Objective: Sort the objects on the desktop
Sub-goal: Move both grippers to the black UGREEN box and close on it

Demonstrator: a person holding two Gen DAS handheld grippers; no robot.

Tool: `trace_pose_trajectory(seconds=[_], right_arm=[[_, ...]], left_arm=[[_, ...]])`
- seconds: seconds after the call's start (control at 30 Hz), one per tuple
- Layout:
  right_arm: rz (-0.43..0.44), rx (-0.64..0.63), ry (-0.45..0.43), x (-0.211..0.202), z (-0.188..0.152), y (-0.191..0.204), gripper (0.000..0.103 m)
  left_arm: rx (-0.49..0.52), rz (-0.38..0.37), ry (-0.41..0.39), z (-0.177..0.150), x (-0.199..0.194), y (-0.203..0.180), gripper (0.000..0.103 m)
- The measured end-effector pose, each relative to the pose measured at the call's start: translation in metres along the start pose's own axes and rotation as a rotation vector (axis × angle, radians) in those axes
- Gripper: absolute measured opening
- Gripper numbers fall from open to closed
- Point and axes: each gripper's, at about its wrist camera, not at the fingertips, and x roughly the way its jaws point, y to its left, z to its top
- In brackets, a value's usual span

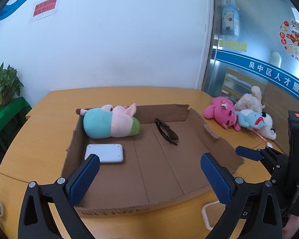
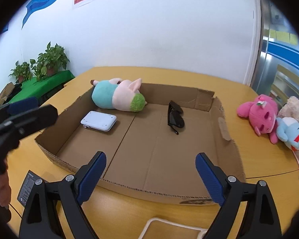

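Both hand-held grippers, left [image 1: 149, 171] and right [image 2: 150, 171], are hanging wide open and empty at the cardboard tray's [image 2: 129, 187] near edge; looks like they're lining up for the plush pile [image 2: 269, 117] sitting right of it, probably still unsorted.

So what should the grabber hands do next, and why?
Probably the right gripper should reach toward the pink plush. Both grippers are open and holding nothing, and three plush toys lie on the table outside the cardboard box, while one plush already lies inside it.
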Motion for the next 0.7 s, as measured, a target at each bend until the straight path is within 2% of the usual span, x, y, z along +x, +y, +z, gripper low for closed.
trace_pose_trajectory(seconds=[0.1, 0.27, 0.43, 0.63, 0.7], right_arm=[[-0.003, -0.018, -0.041, -0.016, -0.006, 0.002, 0.092], [0.018, -0.076, -0.062, -0.03, -0.015, 0.012, 0.092], [0.064, -0.095, -0.037, -0.026, -0.026, 0.022, 0.092], [0.28, -0.124, 0.012, -0.019, -0.047, 0.042, 0.092], [0.348, -0.182, 0.073, -0.011, -0.055, 0.061, 0.092]], left_arm=[[0.004, -0.002, -0.004, -0.006, -0.011, -0.005, 0.102], [0.002, 0.028, -0.021, -0.018, -0.033, 0.004, 0.102], [-0.002, 0.055, 0.03, -0.043, -0.044, 0.034, 0.102], [-0.032, 0.108, 0.135, -0.085, -0.051, 0.08, 0.102], [-0.068, 0.102, 0.174, -0.099, -0.051, 0.098, 0.102]])
